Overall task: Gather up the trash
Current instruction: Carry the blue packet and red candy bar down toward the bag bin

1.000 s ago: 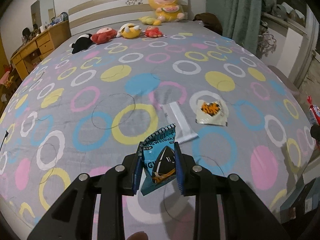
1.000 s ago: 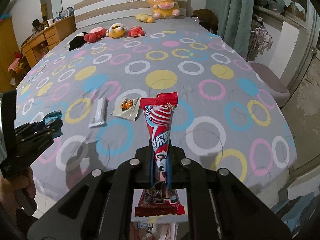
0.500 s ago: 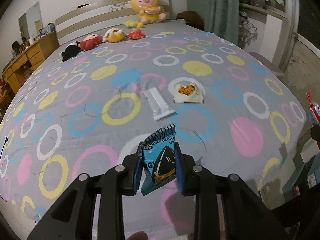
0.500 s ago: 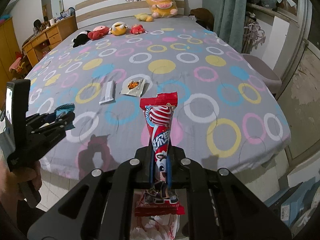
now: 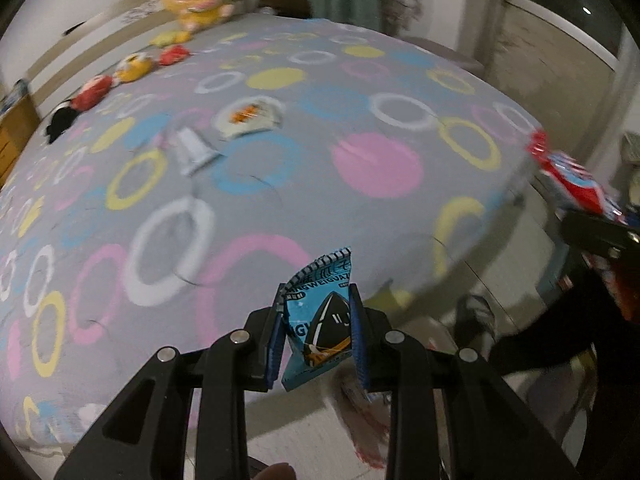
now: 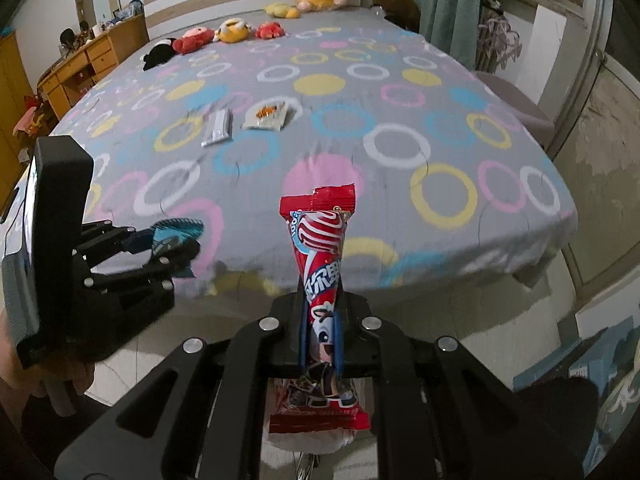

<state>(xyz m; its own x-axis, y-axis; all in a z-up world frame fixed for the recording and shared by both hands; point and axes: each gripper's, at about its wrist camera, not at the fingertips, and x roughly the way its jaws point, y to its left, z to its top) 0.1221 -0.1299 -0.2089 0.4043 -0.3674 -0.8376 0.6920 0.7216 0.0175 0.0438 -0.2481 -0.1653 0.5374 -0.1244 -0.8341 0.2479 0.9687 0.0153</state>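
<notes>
The blue wrapper (image 5: 319,320) stands upright between the fingers of the left tool (image 5: 316,344), which pinch it from both sides; its serrated top edge rises above the fingertips. This tool is held off the foot of the bed (image 5: 380,208), over the pale floor, pointing along the mattress and slightly tilted. In the right wrist view it shows at the left edge, gripped from below by the person's left hand (image 6: 24,376), with the wrapper's top poking out in front.

The red wrapper (image 6: 324,264) is clamped by the right tool (image 6: 320,344), whose fingers are pressed together on its narrow waist — the flared top stands upright above them and the bottom end hangs below. This tool too sits off the bed's foot, level and aimed at the headboard.

Two more pieces lie on the bedspread, well apart from both tools: a silver wrapper (image 6: 218,128) and, just beside it, a pale packet with an orange print (image 6: 268,117).
</notes>
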